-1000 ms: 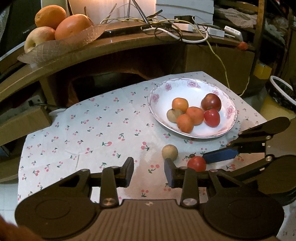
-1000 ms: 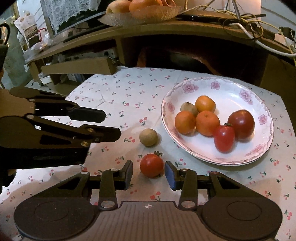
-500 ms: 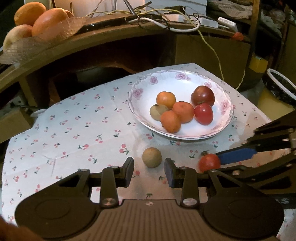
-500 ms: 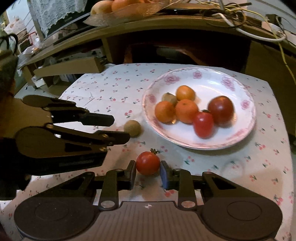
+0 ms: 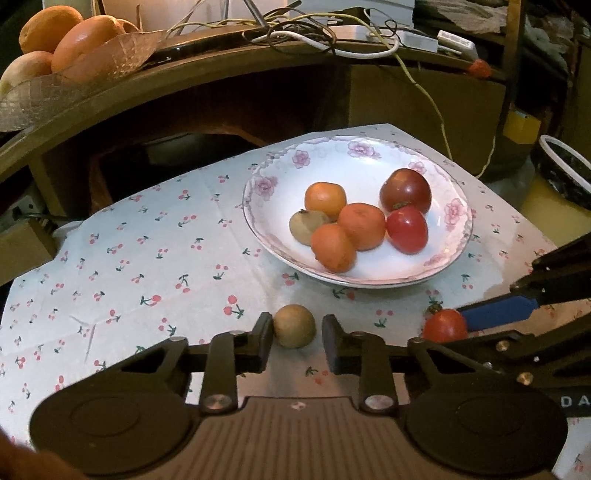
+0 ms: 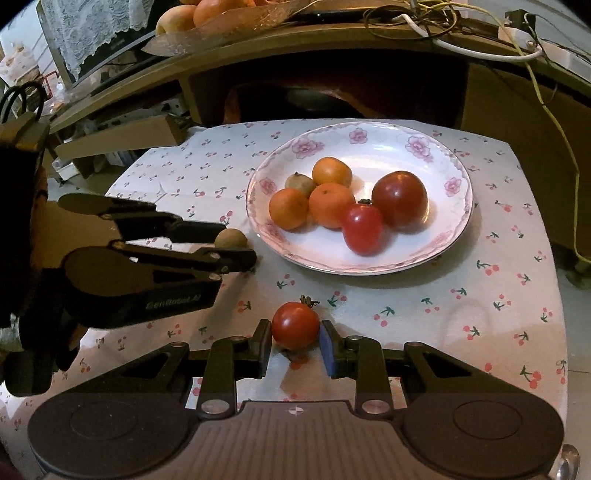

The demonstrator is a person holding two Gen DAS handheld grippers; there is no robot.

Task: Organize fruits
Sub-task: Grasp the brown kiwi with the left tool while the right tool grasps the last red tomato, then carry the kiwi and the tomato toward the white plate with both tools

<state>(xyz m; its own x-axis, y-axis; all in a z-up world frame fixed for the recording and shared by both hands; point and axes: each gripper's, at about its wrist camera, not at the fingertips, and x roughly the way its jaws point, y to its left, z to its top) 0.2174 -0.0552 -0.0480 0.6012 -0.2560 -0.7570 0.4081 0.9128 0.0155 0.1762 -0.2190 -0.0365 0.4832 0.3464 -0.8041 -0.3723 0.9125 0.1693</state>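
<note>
A small brown round fruit [image 5: 294, 325] lies on the cherry-print cloth between the open fingers of my left gripper [image 5: 297, 341]; the left finger touches it, the right one stands a little off. It also shows in the right wrist view [image 6: 231, 239]. A small red tomato [image 6: 295, 325] sits between the fingers of my right gripper [image 6: 295, 345], which is shut on it at cloth level. The tomato also shows in the left wrist view [image 5: 444, 325]. A white floral plate [image 5: 406, 155] behind holds three oranges, a brown fruit, a red tomato and a dark red tomato.
A wooden shelf [image 5: 184, 85] runs behind the table with a glass dish of large fruit [image 5: 74, 40] and tangled cables [image 5: 332, 33]. A bin [image 5: 565, 173] stands at the right. The table's right edge [image 6: 554, 258] is near the plate.
My left gripper moved forward and right so the brown fruit now sits between its fingers. My right gripper closed onto the red tomato.
</note>
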